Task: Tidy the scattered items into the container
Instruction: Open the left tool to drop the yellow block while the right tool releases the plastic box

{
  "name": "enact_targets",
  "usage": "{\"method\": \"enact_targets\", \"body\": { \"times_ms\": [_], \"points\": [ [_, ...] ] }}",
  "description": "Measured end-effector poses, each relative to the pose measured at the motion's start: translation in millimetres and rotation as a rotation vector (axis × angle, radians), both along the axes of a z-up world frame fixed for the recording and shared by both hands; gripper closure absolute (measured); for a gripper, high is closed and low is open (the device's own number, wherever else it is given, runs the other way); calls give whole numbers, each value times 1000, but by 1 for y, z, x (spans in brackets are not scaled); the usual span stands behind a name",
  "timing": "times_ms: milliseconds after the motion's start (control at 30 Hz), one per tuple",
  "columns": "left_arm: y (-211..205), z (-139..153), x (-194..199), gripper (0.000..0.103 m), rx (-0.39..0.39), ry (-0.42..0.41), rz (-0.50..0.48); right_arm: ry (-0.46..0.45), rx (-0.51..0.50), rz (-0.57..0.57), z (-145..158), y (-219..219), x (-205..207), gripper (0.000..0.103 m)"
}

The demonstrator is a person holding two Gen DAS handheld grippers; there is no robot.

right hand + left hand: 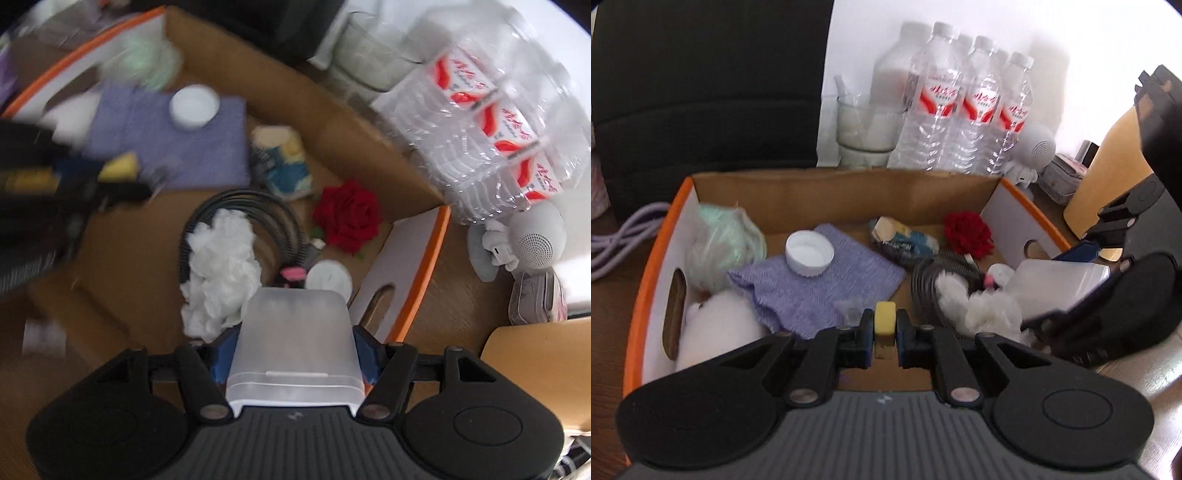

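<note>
Showing both grippers over the cardboard box, which fills the middle of each view. Left gripper, lower centre of its frame, is clamped on a small yellow block above the box's near edge. Right gripper, lower centre of its frame, grips a translucent plastic case between blue pads, over the box's right end. Inside the box lie a purple cloth bearing a white lid, a red rose, crumpled white tissue and a coiled cable. Water bottles stand behind, upper centre.
</note>
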State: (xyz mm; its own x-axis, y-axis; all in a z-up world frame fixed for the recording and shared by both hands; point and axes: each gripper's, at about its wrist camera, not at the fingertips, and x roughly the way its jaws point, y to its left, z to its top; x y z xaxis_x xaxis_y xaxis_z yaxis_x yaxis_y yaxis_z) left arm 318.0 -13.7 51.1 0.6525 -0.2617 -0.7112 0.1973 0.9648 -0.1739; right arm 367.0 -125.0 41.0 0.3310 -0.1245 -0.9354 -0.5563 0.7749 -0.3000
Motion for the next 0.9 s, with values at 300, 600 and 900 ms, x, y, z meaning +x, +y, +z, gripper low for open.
{"method": "enact_targets", "body": {
  "times_ms": [300,600,900],
  "points": [
    [4,-2,0,88,-37,16,-37,72,374,-311,3,-42,-4,35],
    [27,55,-8,53,17,1,47,29,610,-442,54,-70,-11,24],
    [23,88,-81,2,150,-311,232,-390,673,-325,83,-56,-70,14]
  ]
}}
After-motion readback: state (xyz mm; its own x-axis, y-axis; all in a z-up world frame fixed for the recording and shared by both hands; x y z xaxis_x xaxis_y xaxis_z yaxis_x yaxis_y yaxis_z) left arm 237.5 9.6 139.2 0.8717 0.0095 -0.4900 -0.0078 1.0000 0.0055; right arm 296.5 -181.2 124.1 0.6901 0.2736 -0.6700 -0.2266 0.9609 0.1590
